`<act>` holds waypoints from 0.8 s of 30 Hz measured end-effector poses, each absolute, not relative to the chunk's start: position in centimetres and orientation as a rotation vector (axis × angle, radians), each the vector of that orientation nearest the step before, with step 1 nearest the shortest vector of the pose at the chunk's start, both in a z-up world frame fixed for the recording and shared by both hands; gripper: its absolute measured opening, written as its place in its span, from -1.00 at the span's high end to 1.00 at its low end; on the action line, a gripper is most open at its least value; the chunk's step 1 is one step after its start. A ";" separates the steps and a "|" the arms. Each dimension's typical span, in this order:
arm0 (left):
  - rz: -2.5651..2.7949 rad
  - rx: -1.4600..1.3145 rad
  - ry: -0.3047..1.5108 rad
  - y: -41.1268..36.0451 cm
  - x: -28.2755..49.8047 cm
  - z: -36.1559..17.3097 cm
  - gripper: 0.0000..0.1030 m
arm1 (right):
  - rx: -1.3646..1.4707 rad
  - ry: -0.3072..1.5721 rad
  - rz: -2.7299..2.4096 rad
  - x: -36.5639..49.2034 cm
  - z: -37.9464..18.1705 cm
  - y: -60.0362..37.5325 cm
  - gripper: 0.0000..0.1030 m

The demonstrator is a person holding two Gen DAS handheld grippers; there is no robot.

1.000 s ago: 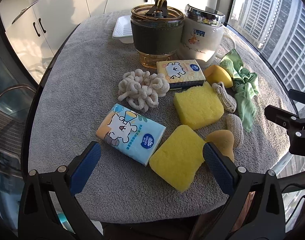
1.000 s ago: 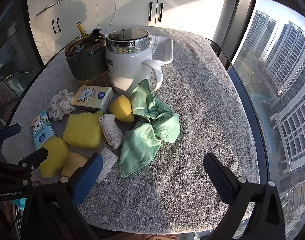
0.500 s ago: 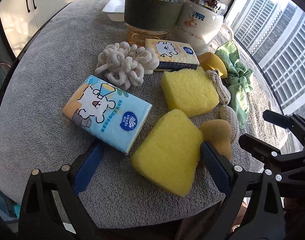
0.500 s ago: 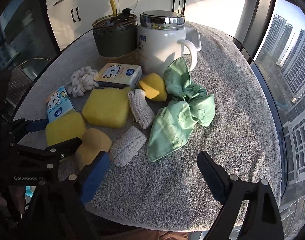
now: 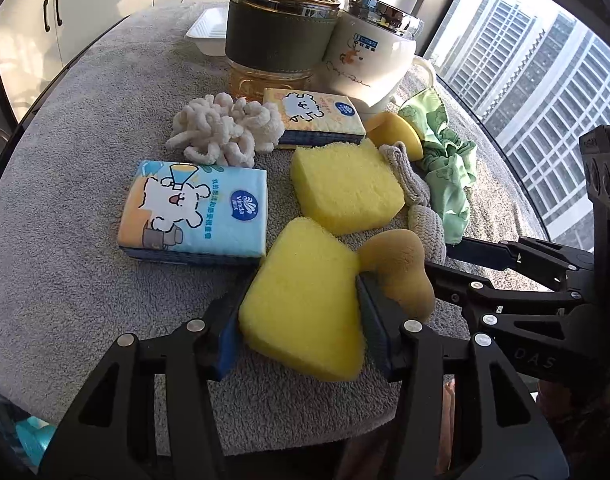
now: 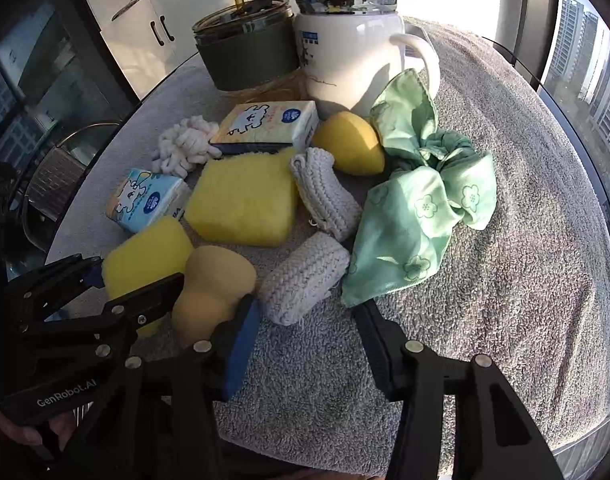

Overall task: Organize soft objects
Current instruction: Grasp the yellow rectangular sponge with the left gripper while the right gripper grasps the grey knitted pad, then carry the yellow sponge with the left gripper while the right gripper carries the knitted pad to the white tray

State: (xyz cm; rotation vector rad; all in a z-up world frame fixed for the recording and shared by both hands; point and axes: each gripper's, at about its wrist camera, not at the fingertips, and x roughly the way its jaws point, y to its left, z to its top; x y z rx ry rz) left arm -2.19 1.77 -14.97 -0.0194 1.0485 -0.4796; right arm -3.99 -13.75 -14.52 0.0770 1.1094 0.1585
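My left gripper (image 5: 301,304) is shut on the near yellow sponge (image 5: 305,300), which also shows in the right wrist view (image 6: 145,260). A second yellow sponge (image 5: 345,188) lies behind it. A tan gourd-shaped sponge (image 5: 401,268) touches the left gripper's right finger. My right gripper (image 6: 305,320) is open, its fingers around the near knitted grey pad (image 6: 301,280) without closing on it. A second knitted pad (image 6: 325,192), a green scrunchie cloth (image 6: 421,208), a yellow egg sponge (image 6: 353,144), a white fluffy scrunchie (image 5: 225,132) and two tissue packs (image 5: 197,208) (image 5: 317,116) lie around.
A green-sleeved glass cup with straw (image 5: 281,40) and a white lidded mug (image 5: 369,56) stand at the back of the grey towel-covered round table (image 5: 65,240). A white tray (image 5: 209,36) sits behind them. The table edge is close below both grippers.
My left gripper moved forward and closed on the near yellow sponge. My right gripper moved in lower and closer, its fingers narrowing around the near knitted pad.
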 end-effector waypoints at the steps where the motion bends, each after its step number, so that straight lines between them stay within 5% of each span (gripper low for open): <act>1: -0.477 -0.010 1.043 1.7 -2.3 -15.0 0.06 | 0.072 1.109 0.157 -3.9 -14.5 -13.5 -0.05; 5: -0.477 -0.033 1.024 2.0 -2.2 -15.0 0.10 | 0.072 1.103 0.119 -3.2 -14.7 -12.7 -0.04; 9: -0.471 -0.076 1.021 2.6 -1.9 -15.1 0.12 | 0.122 1.094 0.074 -2.5 -14.5 -13.3 0.56; 24: -0.410 -0.102 0.930 5.3 -2.0 -11.3 0.13 | 0.089 0.987 0.148 -5.3 -10.4 -15.3 0.56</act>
